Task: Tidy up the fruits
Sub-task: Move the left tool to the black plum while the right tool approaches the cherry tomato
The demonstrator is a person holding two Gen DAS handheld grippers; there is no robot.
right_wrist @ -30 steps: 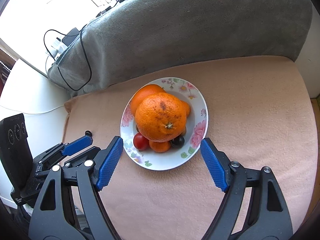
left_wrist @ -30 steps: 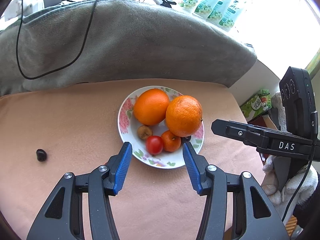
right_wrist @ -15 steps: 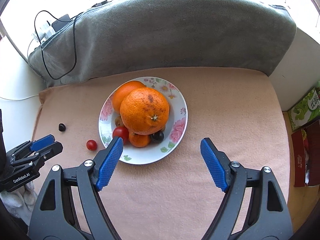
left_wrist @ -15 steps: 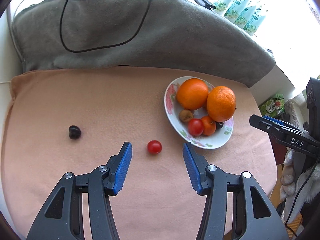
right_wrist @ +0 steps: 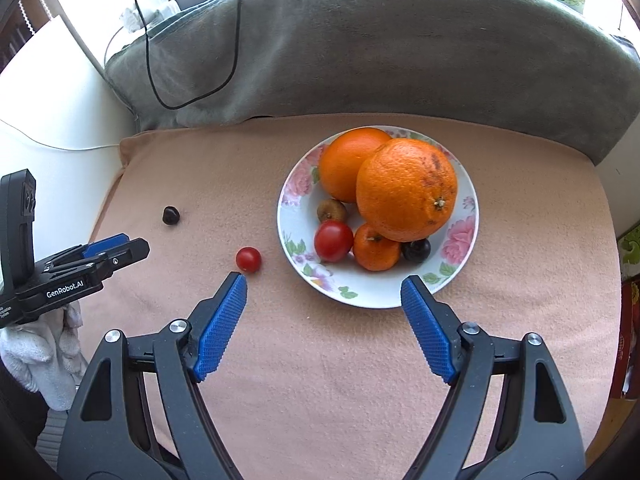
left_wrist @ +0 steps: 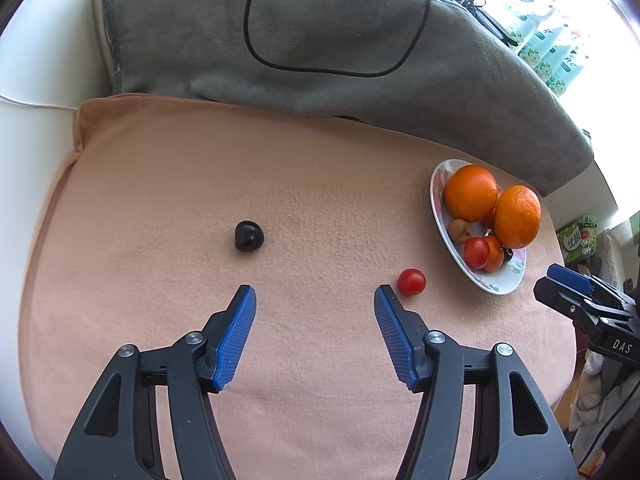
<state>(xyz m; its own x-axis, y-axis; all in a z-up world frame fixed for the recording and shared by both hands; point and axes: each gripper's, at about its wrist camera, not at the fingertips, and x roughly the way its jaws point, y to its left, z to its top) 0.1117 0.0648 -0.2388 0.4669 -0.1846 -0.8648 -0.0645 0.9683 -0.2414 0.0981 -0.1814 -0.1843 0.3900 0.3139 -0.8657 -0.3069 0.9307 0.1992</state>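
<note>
A flowered plate (right_wrist: pixel 464 280) (left_wrist: pixel 500 286) on the pink cloth holds two large oranges (right_wrist: pixel 406 190), a small orange, a red tomato (right_wrist: pixel 333 241), a brown fruit and a dark fruit. A loose cherry tomato (left_wrist: pixel 411 281) (right_wrist: pixel 248 259) lies left of the plate. A loose dark fruit (left_wrist: pixel 249 236) (right_wrist: pixel 171 215) lies further left. My left gripper (left_wrist: pixel 315 300) is open and empty, just short of both loose fruits. My right gripper (right_wrist: pixel 324 286) is open and empty at the plate's near edge.
A grey blanket (right_wrist: pixel 400 52) with a black cable (left_wrist: pixel 332 68) lies behind the cloth. Cartons (left_wrist: pixel 578 236) stand off the right edge. The cloth's left edge meets a white surface (right_wrist: pixel 60 112).
My left gripper has swung left, away from the plate, so the two loose fruits now lie ahead of it. The right gripper has drawn back a little from the plate.
</note>
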